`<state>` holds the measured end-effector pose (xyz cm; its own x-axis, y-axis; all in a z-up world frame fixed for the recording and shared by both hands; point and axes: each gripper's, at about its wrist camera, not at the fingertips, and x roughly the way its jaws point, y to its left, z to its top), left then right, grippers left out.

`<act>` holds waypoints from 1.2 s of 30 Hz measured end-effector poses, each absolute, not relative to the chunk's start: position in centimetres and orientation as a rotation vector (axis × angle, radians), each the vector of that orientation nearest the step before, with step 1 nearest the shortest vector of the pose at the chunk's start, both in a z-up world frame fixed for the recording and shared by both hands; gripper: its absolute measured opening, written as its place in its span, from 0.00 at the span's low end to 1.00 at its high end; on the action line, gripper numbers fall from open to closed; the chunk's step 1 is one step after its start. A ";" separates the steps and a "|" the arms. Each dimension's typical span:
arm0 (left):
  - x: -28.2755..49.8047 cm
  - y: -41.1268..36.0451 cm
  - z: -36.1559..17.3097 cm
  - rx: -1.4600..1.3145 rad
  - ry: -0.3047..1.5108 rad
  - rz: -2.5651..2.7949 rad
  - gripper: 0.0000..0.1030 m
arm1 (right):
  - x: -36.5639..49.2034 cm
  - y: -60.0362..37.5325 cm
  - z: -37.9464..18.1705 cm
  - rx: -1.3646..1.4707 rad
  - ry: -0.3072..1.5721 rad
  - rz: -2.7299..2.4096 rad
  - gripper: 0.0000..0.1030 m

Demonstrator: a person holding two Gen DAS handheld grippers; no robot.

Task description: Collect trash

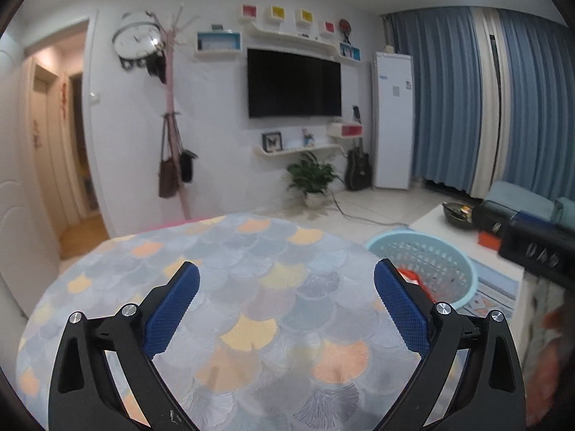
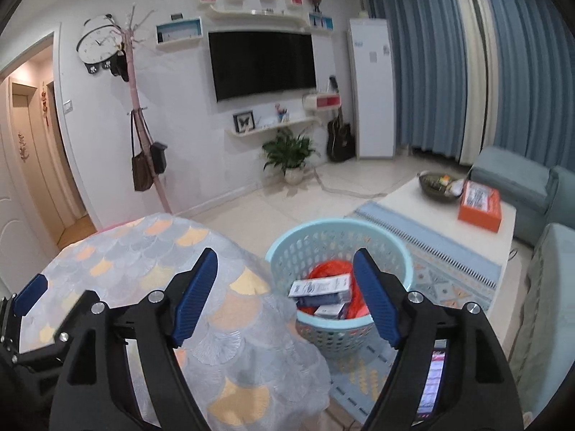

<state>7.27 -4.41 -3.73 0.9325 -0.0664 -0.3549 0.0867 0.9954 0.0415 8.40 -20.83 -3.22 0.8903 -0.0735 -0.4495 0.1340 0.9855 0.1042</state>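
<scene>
The left gripper (image 1: 286, 283) hovers above the round worktop (image 1: 222, 251), its 2 blue-padded fingers (image 1: 172, 309) spread wide with nothing between them, and the scale-patterned cloth beneath shows no litter. The right gripper (image 2: 285, 291) hangs past the worktop's edge, over the pale blue basket (image 2: 402, 251) standing on the floor just beside the worktop, and its fingers (image 2: 194, 298) are likewise spread wide and empty. The trash sits inside the basket: 2 or 3 small printed cartons (image 2: 321, 292) lying on a crumpled orange bag (image 2: 323, 269). From this, the collecting looks largely done at the worktop, though any remaining litter elsewhere is out of sight. The cartons look light and thin-walled, so they would likely crush under a hard squeeze; a hold across the narrow faces should do best. The bag looks soft, slick and shapeless, so pinching a bunched fold would probably hold better than a flat surface. The basket itself looks light, stiff plastic, easy to tip, and its rim seems the natural place to grip.
</scene>
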 end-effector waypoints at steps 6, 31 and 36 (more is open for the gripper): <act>6.4 -4.0 -4.2 0.026 0.345 -0.086 0.93 | 6.8 -20.4 -3.0 0.103 0.402 -0.138 0.72; 6.6 -1.6 -4.8 -0.025 0.392 0.009 0.93 | 7.9 -19.8 -4.3 0.054 0.425 -0.138 0.72; 6.6 -1.4 -4.9 -0.037 0.399 0.027 0.93 | 8.1 -19.7 -4.5 0.051 0.434 -0.140 0.72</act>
